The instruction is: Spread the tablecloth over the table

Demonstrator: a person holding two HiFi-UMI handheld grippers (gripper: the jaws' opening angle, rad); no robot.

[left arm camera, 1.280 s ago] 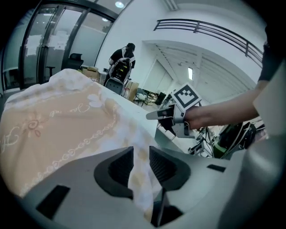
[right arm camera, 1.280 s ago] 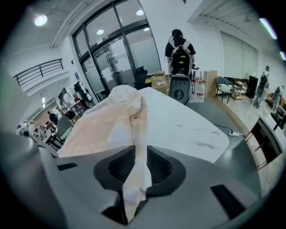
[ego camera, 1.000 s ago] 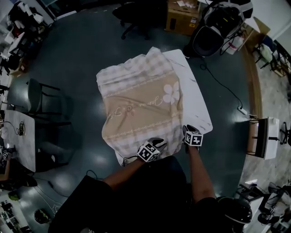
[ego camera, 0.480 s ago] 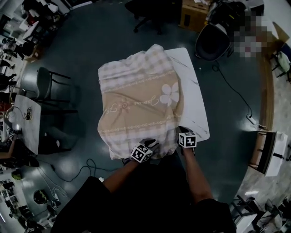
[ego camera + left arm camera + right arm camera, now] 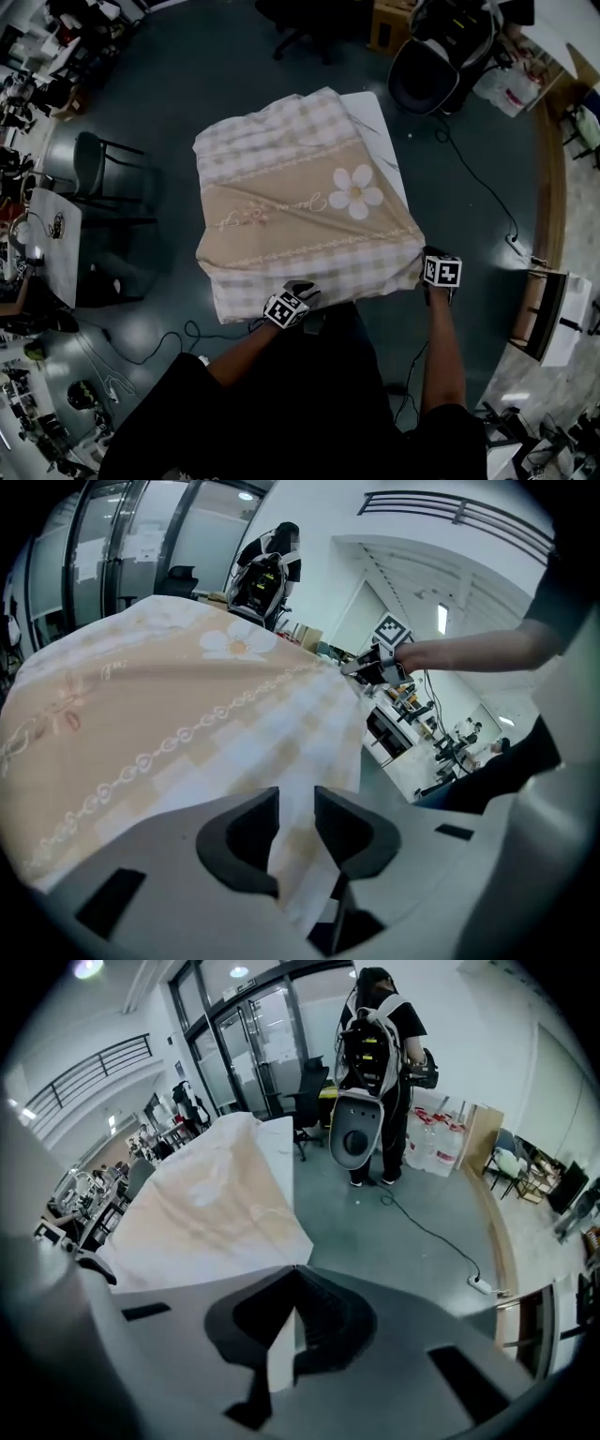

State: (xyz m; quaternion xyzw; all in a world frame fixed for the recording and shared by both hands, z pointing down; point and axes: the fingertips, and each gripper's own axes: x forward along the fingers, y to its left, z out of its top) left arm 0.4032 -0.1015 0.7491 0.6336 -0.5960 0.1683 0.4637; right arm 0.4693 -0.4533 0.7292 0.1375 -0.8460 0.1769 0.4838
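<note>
Along near hem, left tool [image 5: 295,806], right tool [image 5: 295,1277] clenching tablecloth [image 5: 300,211], grips visible only close-up.

The right gripper [image 5: 424,262] has clamped shut on the tablecloth [image 5: 300,206] at its near right corner and dragged it rightward (past the table [image 5: 372,120] edge), covering most of the white strip bare before.
</note>
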